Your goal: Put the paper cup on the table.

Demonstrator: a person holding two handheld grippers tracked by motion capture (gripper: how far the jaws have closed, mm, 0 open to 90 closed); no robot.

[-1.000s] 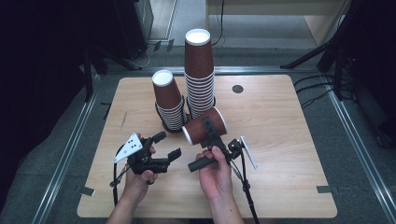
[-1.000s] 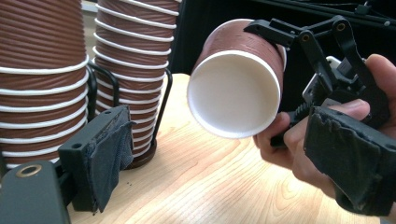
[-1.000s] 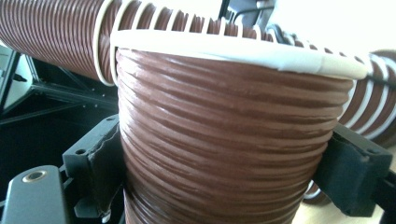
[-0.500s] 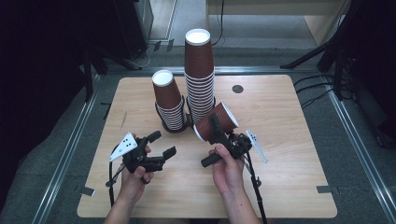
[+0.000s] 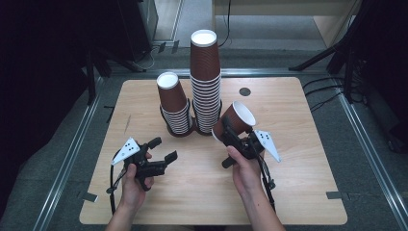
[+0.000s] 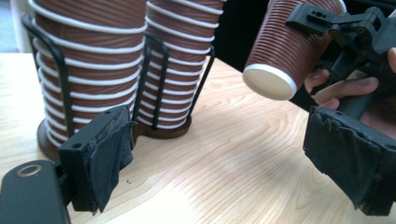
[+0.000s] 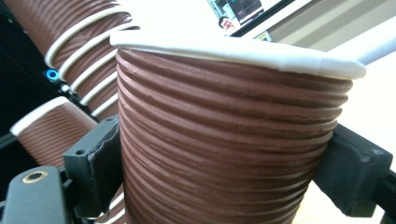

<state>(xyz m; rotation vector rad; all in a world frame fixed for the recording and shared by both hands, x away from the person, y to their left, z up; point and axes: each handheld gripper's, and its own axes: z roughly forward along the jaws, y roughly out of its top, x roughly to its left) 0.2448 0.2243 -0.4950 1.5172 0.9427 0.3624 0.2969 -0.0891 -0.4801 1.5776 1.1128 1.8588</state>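
**Single cup held clear of the stacks**

I have the right gripper (image 5: 230,136) pinching a ribbed brown paper cup (image 5: 234,120), its jaws pressed against opposite sides of the cup's wall. The cup is tilted, white rim up and away from me, lifted off the wooden table (image 5: 298,144) just to the right of the tall cup stack (image 5: 205,79). That stack stands in a black wire holder (image 6: 156,79), with a shorter leaning stack (image 5: 174,103) touching it on its left. My left gripper (image 5: 162,149) sits nearer me than the tall stack, off to its left, jaws spread and holding nothing.
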